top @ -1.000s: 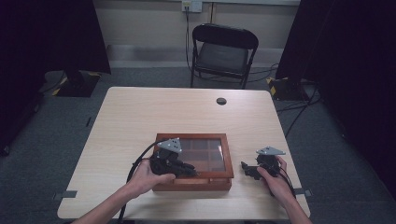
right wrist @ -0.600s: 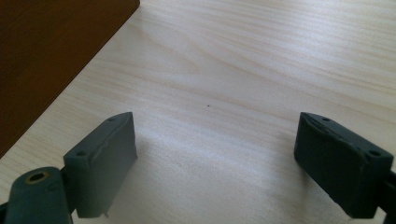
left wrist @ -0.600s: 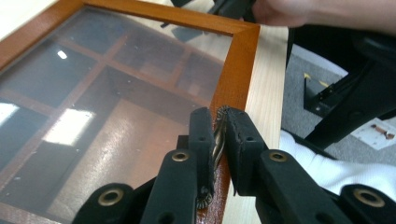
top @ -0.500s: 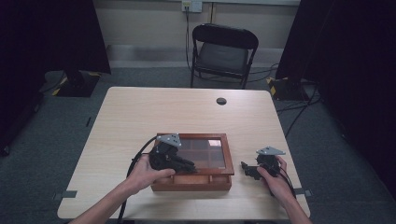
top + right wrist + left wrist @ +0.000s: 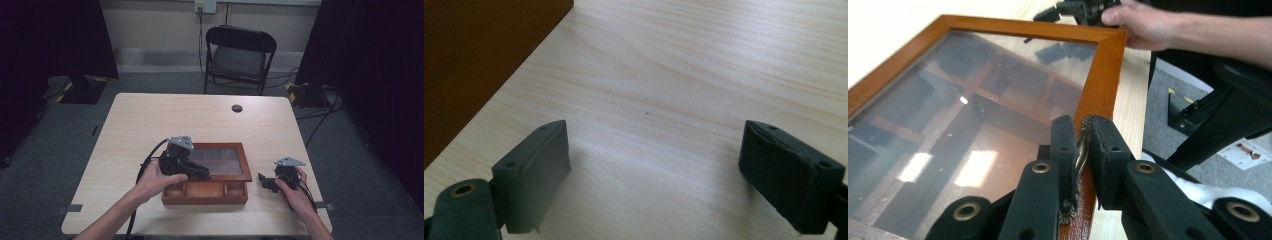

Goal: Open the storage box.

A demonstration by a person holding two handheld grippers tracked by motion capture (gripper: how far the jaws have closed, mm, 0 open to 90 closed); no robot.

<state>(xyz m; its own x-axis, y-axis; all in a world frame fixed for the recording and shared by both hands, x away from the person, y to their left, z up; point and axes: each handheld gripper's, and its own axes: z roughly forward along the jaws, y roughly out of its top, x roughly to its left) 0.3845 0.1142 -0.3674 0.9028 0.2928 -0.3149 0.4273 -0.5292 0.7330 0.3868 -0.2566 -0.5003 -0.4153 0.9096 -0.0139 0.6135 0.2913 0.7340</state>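
The wooden box (image 5: 205, 192) shows bare compartments beneath its glass lid (image 5: 222, 160), now raised higher by left tongs (image 5: 1083, 145) clamped on its latch (image 5: 1079, 150); right tongs (image 5: 654, 170) gape apart beside it.

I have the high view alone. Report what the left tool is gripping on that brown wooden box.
Observer: The left tool is shut on a small ornate brass handle at the front edge of the glass-paned wooden lid of the brown wooden box.
Operator: Now give me the right tool's jaws.
Observer: The right tool is open, its jaws wide apart, with nothing but bare pale wooden table between them.
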